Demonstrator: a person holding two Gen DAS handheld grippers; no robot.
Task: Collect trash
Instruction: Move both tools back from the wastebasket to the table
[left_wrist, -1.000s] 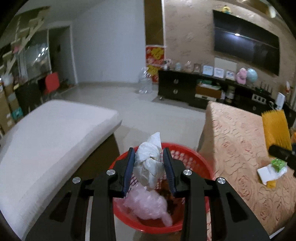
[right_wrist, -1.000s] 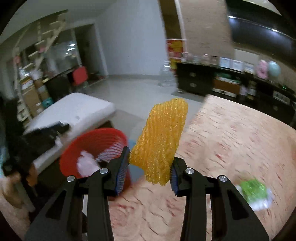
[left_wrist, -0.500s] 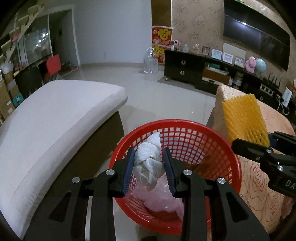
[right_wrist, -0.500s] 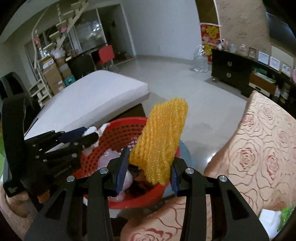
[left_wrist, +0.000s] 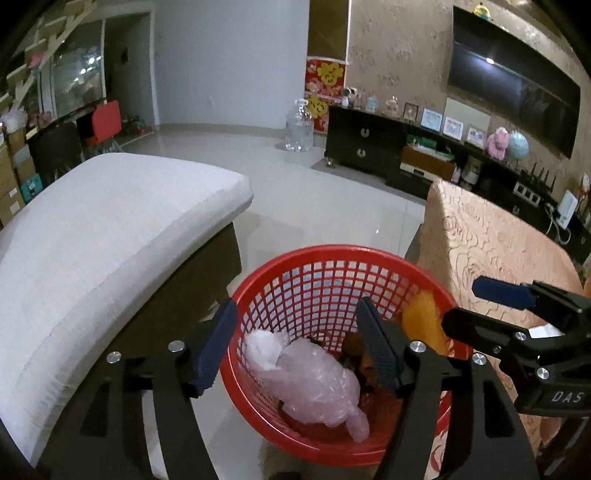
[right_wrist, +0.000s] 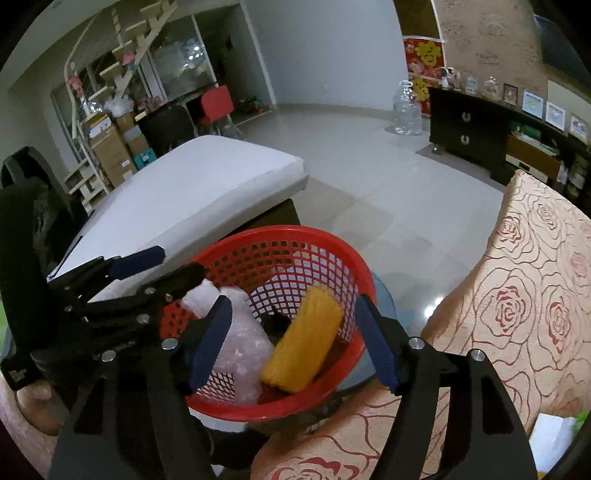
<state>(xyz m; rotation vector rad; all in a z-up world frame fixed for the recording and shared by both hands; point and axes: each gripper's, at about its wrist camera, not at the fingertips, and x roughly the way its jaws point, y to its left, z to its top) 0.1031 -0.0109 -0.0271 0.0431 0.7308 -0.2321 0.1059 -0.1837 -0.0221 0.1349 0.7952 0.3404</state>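
Observation:
A red mesh basket (left_wrist: 325, 258) (right_wrist: 280, 236) stands on the floor between the white bench and the table. Inside lie a pink plastic bag (left_wrist: 317, 384) (right_wrist: 243, 347), a white crumpled tissue (left_wrist: 264, 349) and a yellow foam net (right_wrist: 301, 350) (left_wrist: 421, 321). My left gripper (left_wrist: 295, 347) is open and empty above the basket; it also shows in the right wrist view (right_wrist: 177, 266). My right gripper (right_wrist: 291, 339) is open and empty above the basket; it also shows in the left wrist view (left_wrist: 480, 306).
A white cushioned bench (left_wrist: 92, 236) (right_wrist: 192, 192) stands left of the basket. A table with a rose-patterned cloth (left_wrist: 491, 243) (right_wrist: 524, 295) stands right. White paper and a green scrap (right_wrist: 554, 439) lie on it. A dark TV cabinet (left_wrist: 369, 151) lines the far wall.
Both grippers have opened. The white tissue has dropped from the left gripper into the basket, and the yellow foam net has dropped from the right gripper into it.

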